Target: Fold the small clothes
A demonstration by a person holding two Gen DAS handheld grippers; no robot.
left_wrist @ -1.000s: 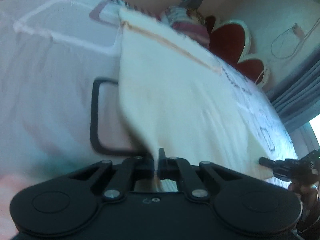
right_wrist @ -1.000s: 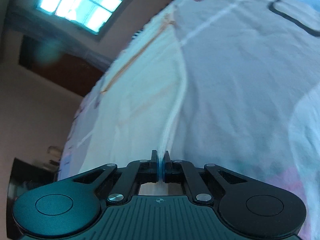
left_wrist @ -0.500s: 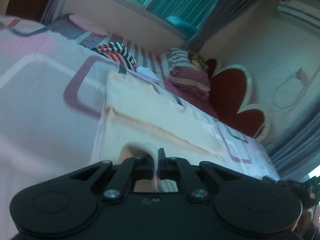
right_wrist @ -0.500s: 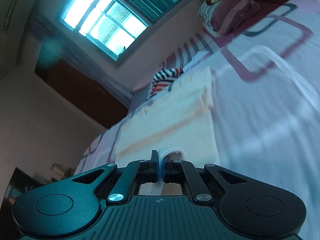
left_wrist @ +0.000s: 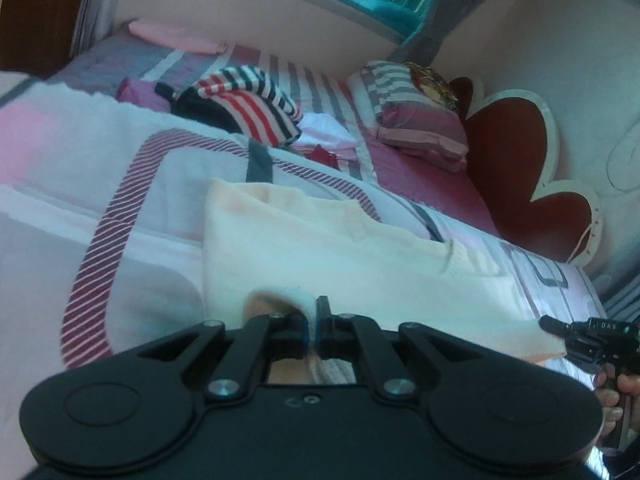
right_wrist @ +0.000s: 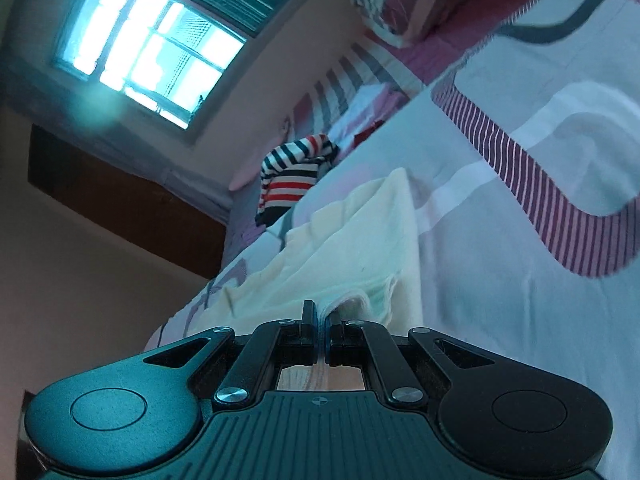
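— Where is the garment?
— The cream cloth [left_wrist: 328, 256] lies folded on the bedspread [left_wrist: 48, 208]; the left gripper [left_wrist: 314, 320] and right gripper [right_wrist: 320, 320] each pinch a near corner.
— Any container?
— None visible.
— Beyond it?
— A striped garment [left_wrist: 248, 108] well behind, then a pillow [left_wrist: 416, 120] beside the red headboard [left_wrist: 512, 148]. Nothing lies between.

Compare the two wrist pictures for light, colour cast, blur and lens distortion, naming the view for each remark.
Left wrist view: even, dim daylight with a pinkish cast; the cream cloth is soft near the lens, while the striped garment is sharper; the fisheye bends the headboard. Right wrist view: the window is blown out with a cyan glow, the wall below it is dark, and the bedspread curves and tilts steeply.
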